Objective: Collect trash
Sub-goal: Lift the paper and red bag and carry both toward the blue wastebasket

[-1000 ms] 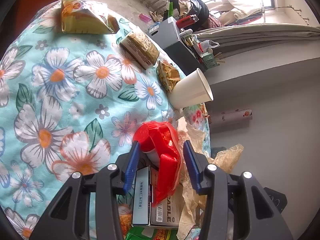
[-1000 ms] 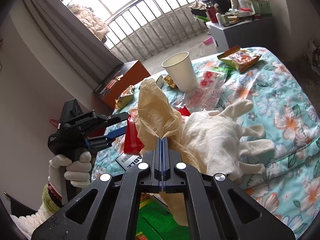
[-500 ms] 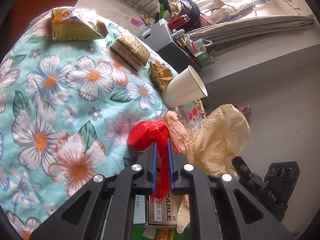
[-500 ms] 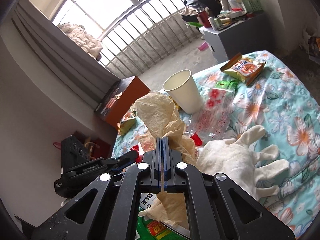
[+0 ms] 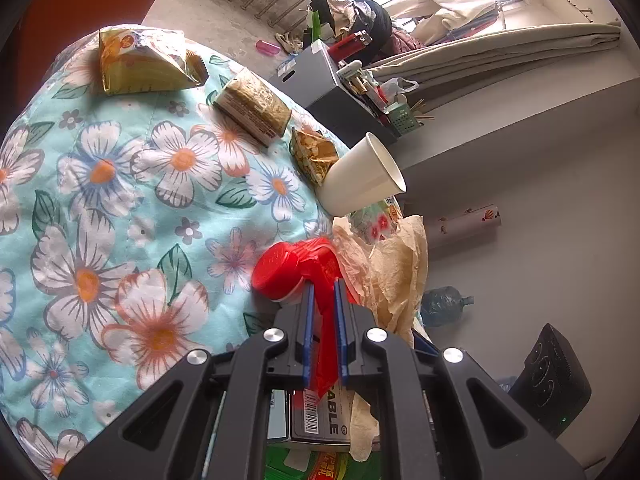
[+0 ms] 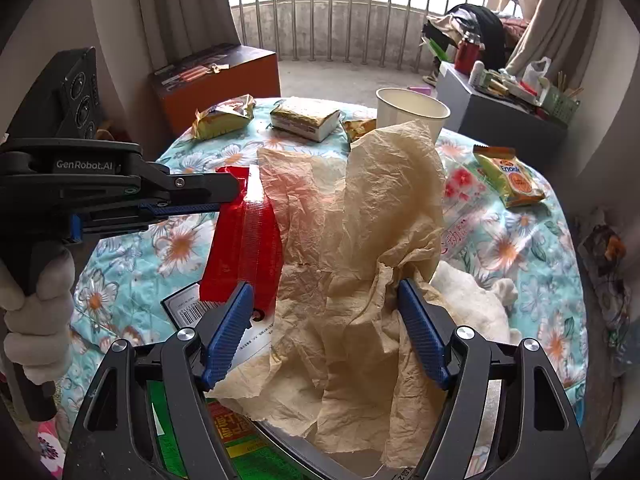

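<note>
My left gripper (image 5: 321,286) is shut on a red plastic wrapper (image 5: 316,268) and holds it above the floral bed cover; from the right wrist view the left gripper (image 6: 234,196) pinches the wrapper (image 6: 244,248) at its top edge. My right gripper (image 6: 326,300) is open around a crumpled beige paper (image 6: 360,240) that stands loose between its fingers. The paper also shows in the left wrist view (image 5: 396,272). Under both lies a box with a barcode (image 6: 188,308).
On the floral bed cover (image 5: 120,200) lie a white paper cup (image 6: 412,110), a yellow snack bag (image 6: 222,118), a wrapped cake block (image 6: 304,118), a green snack packet (image 6: 510,176) and a white glove (image 6: 472,304). A green packet (image 6: 236,440) lies below my right gripper.
My right gripper has opened and let go of the beige paper. My left gripper closed on the red wrapper a second ago and still holds it, slightly raised.
</note>
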The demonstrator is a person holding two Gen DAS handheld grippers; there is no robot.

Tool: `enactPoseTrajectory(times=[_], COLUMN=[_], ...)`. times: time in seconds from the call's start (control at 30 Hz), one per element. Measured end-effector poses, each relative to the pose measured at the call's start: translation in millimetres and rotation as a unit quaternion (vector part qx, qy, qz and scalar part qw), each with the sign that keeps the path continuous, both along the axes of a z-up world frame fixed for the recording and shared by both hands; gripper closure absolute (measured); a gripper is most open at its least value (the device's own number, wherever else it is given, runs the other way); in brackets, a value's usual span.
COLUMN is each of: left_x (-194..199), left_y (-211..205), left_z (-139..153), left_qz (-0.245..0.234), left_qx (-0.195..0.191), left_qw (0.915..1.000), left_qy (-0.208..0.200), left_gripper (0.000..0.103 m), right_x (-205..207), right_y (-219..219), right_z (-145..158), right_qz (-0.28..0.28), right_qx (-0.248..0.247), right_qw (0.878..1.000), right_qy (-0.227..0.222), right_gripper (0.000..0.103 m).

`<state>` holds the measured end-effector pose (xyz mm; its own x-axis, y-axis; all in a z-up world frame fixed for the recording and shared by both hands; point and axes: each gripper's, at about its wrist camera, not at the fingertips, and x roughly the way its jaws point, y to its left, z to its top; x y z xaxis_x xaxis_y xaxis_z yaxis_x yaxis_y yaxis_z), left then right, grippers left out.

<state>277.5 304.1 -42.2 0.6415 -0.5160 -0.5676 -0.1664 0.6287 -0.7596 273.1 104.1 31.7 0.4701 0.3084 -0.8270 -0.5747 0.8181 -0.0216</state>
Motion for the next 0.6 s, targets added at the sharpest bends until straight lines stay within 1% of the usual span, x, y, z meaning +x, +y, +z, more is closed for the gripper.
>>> enactPoseTrajectory(times=[0.07, 0.13, 0.17, 0.23, 0.27, 0.3, 0.37, 0.4, 0.43, 0.47, 0.53, 0.6], left_x=[-1, -2, -3, -6, -7, -9, -13, -15, -17, -20, -26, -34], left_y=[0, 0, 0, 1, 2, 2, 3, 3, 3, 2, 2, 3], left_z=[2, 5, 5, 6, 7, 8, 11, 13, 15, 18, 24, 32], left_qz=[-0.001, -0.002, -0.002, -0.001, 0.000, 0.001, 0.003, 0.004, 0.004, 0.005, 0.008, 0.011], left_qx=[0.000, 0.002, 0.003, 0.004, 0.004, 0.005, 0.008, 0.009, 0.011, 0.014, 0.021, 0.028], left_qw=[1.0000, 1.0000, 1.0000, 0.9999, 0.9999, 0.9999, 0.9998, 0.9997, 0.9996, 0.9995, 0.9991, 0.9984], left_qy=[-0.003, -0.006, -0.007, -0.009, -0.010, -0.012, -0.017, -0.020, -0.024, -0.028, -0.037, -0.048], left_gripper=[0.094, 0.094, 0.095, 0.095, 0.095, 0.095, 0.095, 0.095, 0.095, 0.095, 0.095, 0.096], right_x=[-1, -1, -2, -3, -4, -3, -2, -1, 1, 3, 6, 8], right_y=[1, -1, -3, -8, -11, -15, -21, -24, -27, -31, -41, -53], right_z=[-4, -5, -5, -3, -2, -1, 1, 2, 3, 4, 7, 13], right_qz=[-0.004, -0.009, -0.014, -0.025, -0.031, -0.037, -0.048, -0.054, -0.061, -0.068, -0.079, -0.090], right_qx=[-0.024, -0.026, -0.025, -0.024, -0.017, -0.011, -0.002, 0.006, 0.014, 0.025, 0.057, 0.097], right_qw=[1.000, 0.999, 0.999, 0.999, 0.999, 0.999, 0.999, 0.998, 0.998, 0.997, 0.995, 0.991], right_qy=[-0.017, -0.021, -0.022, -0.025, -0.021, -0.018, -0.014, -0.009, -0.004, 0.003, 0.015, 0.026], right_gripper=[0.033, 0.036, 0.043, 0.051, 0.057, 0.060, 0.074, 0.078, 0.087, 0.094, 0.097, 0.099])
